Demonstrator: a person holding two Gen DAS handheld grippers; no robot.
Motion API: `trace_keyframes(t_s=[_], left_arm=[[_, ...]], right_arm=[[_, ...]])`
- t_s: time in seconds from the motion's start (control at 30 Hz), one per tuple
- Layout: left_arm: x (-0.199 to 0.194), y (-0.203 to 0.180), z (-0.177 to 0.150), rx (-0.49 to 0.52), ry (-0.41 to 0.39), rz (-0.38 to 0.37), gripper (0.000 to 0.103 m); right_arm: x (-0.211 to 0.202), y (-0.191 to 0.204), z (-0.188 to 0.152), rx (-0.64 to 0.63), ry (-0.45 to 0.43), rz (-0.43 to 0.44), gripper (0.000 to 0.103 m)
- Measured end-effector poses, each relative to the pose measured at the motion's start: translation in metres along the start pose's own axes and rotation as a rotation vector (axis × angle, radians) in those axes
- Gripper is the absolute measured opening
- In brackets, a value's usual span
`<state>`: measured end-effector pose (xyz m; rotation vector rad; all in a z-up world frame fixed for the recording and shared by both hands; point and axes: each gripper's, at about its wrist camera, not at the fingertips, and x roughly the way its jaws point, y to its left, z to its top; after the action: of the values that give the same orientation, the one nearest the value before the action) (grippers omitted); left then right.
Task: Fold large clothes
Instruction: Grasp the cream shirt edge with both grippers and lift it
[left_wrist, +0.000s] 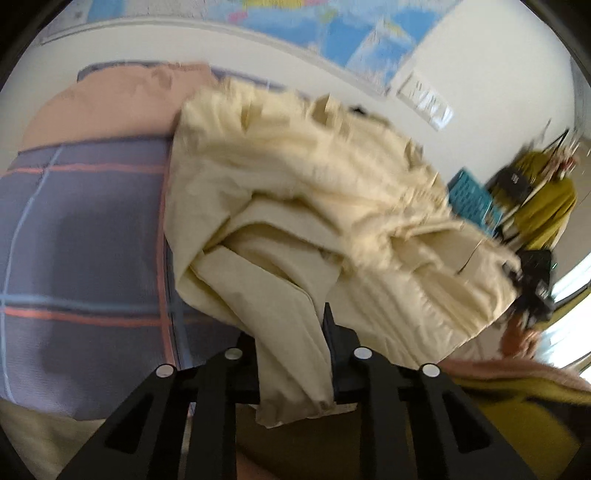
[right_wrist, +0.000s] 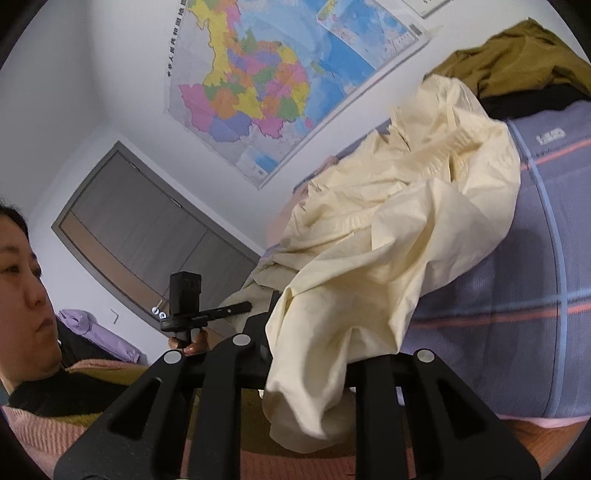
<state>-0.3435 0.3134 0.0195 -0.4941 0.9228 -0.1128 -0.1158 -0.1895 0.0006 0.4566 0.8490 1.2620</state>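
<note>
A large cream garment (left_wrist: 295, 206) hangs bunched between both grippers above the purple plaid bed (left_wrist: 81, 229). My left gripper (left_wrist: 293, 354) is shut on one edge of it; cloth spills down between the fingers. In the right wrist view the same cream garment (right_wrist: 388, 229) drapes from my right gripper (right_wrist: 306, 354), which is shut on another edge. The left gripper (right_wrist: 207, 317) shows there at the left, held in a hand. The right gripper (left_wrist: 532, 291) shows at the right of the left wrist view.
The plaid bed cover (right_wrist: 517, 295) lies under the garment. A pink pillow (left_wrist: 110, 107) sits at the bed's head. An olive garment (right_wrist: 517, 59) lies on the bed's far side. A map (right_wrist: 266, 81) hangs on the wall. The person (right_wrist: 26, 277) stands close by.
</note>
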Motion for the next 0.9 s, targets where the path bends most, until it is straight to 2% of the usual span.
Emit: trace_keyframes(t_s=[0.13,0.3,0.5,0.67,0.9], left_arm=[[-0.013,-0.004,0.019,-0.01,-0.042,-0.036,0.02],[-0.022,-0.007,0.059,-0.038,-0.06,-0.078,0.02],[-0.03,-0.02,0.112,0.008,-0.092,-0.029,0.022],[-0.024,-0.011,0.152,-0.016,-0.088,-0.017,0.022],[-0.008,-0.006,0.201,-0.021,-0.086,0.033,0.022]], right_arm=[[-0.005,0.005,0.018,0.0,-0.046,0.024,0.018],[-0.006,0.004,0.053,0.015,-0.113,0.045,0.018],[0.003,-0.001,0.104,0.041,-0.154,0.058,0.019],[0.016,-0.019,0.15,0.114,-0.172,0.045,0.021],[0.04,-0.039,0.197,0.136,-0.169,0.004,0.021]])
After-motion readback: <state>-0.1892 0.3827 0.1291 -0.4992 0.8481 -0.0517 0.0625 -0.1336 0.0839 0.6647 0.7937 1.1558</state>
